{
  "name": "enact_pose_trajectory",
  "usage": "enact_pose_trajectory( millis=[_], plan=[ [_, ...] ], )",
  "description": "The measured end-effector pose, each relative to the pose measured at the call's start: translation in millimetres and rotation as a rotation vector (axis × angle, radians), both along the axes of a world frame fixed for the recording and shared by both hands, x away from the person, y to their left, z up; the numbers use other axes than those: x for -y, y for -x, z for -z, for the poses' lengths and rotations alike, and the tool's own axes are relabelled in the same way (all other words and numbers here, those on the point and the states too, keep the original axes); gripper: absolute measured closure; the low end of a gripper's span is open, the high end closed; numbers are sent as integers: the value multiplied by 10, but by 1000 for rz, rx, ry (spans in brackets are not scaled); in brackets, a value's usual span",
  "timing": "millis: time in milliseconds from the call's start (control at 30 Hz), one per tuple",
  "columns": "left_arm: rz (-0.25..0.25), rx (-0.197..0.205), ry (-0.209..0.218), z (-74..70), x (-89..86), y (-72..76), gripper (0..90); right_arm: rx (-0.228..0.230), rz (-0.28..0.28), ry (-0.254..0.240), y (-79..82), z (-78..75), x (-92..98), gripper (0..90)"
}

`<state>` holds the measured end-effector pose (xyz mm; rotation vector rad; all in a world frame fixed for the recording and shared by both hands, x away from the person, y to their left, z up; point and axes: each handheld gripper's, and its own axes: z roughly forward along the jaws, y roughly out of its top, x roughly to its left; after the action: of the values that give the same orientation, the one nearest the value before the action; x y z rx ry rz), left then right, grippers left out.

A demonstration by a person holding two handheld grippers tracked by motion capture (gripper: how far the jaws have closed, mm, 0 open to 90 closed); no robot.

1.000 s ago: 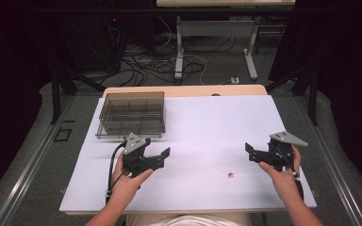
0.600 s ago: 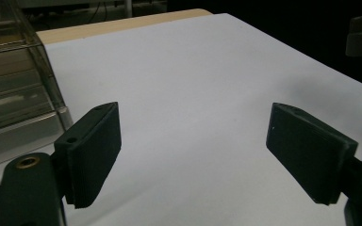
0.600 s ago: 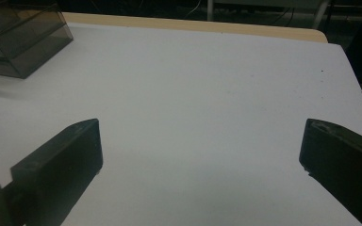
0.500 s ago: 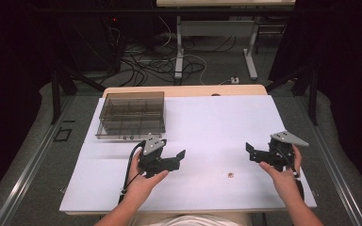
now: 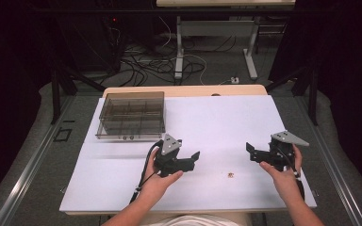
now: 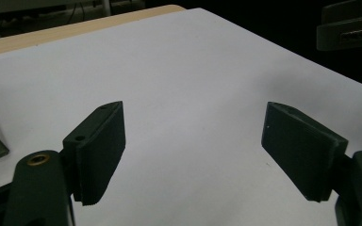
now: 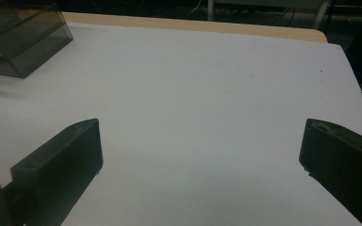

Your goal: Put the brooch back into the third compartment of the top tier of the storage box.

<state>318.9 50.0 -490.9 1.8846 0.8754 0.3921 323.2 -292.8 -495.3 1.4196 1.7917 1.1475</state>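
My left gripper (image 5: 193,160) hovers over the middle of the white table (image 5: 217,122), held in a hand that comes up from the bottom edge. Its jaws point right and stand wide apart with nothing between them (image 6: 193,150). My right gripper (image 5: 251,152) is at the right side of the table, jaws pointing left, also open and empty (image 7: 198,165). A tiny brownish object (image 5: 230,175) lies on the table between the two grippers, nearer the front edge. It is too small to make out.
A clear smoky plastic box (image 5: 132,115) with several compartments sits at the table's back left, and its corner shows in the right gripper view (image 7: 19,37). Beyond the table's wooden far edge (image 5: 184,90) are cables and desk legs on the floor.
My left gripper has moved rightward from the left side toward the table's centre, still open. The right gripper has stayed where it was.
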Motion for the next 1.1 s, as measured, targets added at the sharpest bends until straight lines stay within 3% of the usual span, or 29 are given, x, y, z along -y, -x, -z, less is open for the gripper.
enact_pose_trajectory(
  millis=[400, 633, 1100],
  plan=[
    [42, -12, -15, 36, 248, -2, 225, 15, 2, -3, -11, 9, 15, 0],
    [69, 0, -32, 72, 383, 12, 225, 6, -2, -4, -10, 8, 25, 0],
    [110, -47, -39, 190, 692, 38, 292, 5, -7, -5, -17, 23, 20, 0]
  ],
)
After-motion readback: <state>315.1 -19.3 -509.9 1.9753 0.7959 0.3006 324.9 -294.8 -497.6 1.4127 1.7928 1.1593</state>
